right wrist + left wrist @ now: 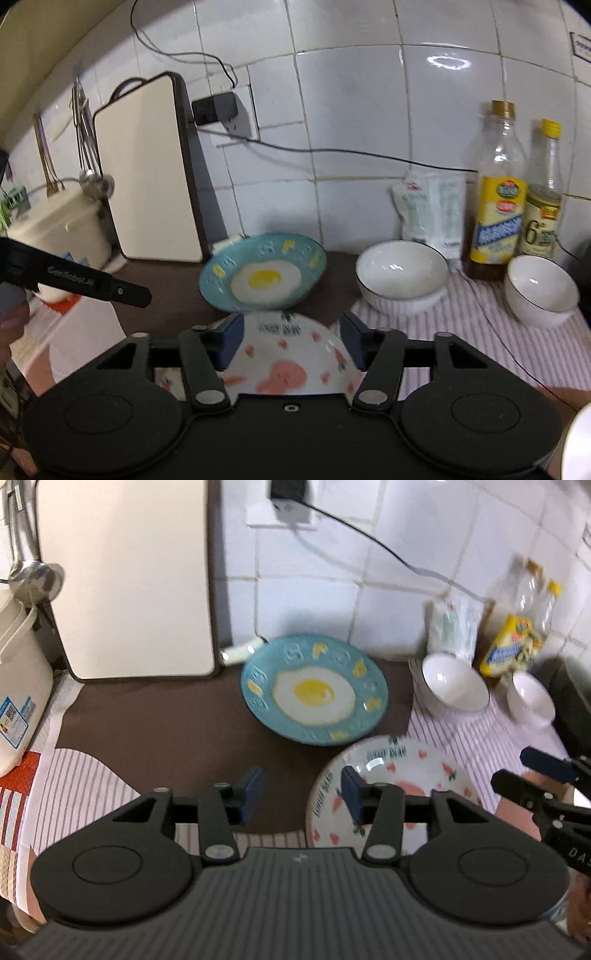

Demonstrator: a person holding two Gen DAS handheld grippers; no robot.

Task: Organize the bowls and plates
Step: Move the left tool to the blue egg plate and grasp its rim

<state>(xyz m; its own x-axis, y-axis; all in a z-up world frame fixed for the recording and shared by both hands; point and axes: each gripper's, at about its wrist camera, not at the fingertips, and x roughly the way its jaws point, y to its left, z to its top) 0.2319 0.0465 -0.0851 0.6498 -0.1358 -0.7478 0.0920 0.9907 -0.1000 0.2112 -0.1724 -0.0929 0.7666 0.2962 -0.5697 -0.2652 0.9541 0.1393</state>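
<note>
A blue plate with a fried-egg picture (314,690) lies on the brown cloth near the wall; it also shows in the right wrist view (262,277). A white plate with pink prints (391,775) lies in front of it. My left gripper (301,794) is open and empty, just left of the white plate's rim. My right gripper (290,343) is open, its jaws standing either side of the white plate (288,362). Two white bowls (402,273) (539,291) stand on the striped cloth at the right.
A cream cutting board (147,184) leans on the tiled wall at the left. Two bottles (498,199) and a white pouch (432,214) stand behind the bowls. A cream container (18,679) stands at the far left. A cable (332,151) runs along the wall.
</note>
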